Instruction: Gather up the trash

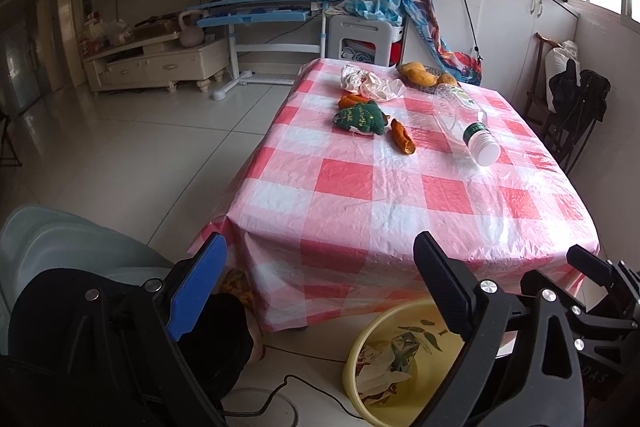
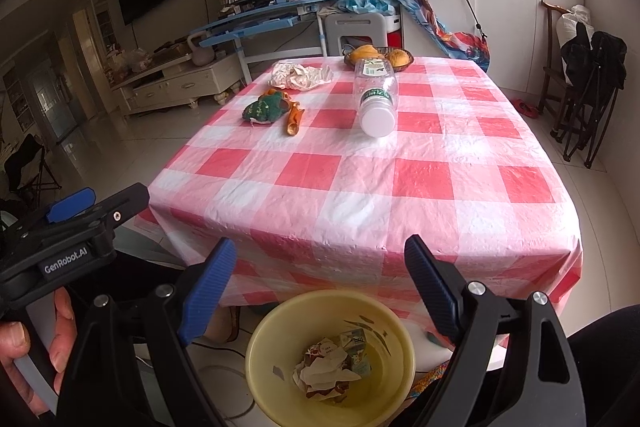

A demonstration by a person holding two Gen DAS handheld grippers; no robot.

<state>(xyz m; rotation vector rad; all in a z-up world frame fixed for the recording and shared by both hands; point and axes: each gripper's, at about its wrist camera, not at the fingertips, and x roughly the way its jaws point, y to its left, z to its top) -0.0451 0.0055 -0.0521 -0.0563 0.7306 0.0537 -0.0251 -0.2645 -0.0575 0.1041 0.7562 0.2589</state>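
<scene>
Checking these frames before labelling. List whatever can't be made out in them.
- Yellow basin: left wrist view, far side hidden behind the right hand-held gripper and cut by the bottom edge.
- Trash in the basin: right wrist view, print on the crumpled cartons too small to read.
- Fruit basket: right wrist view, partly hidden by the plastic bottle.
- Under the table: both views, hidden by the hanging cloth.
</scene>
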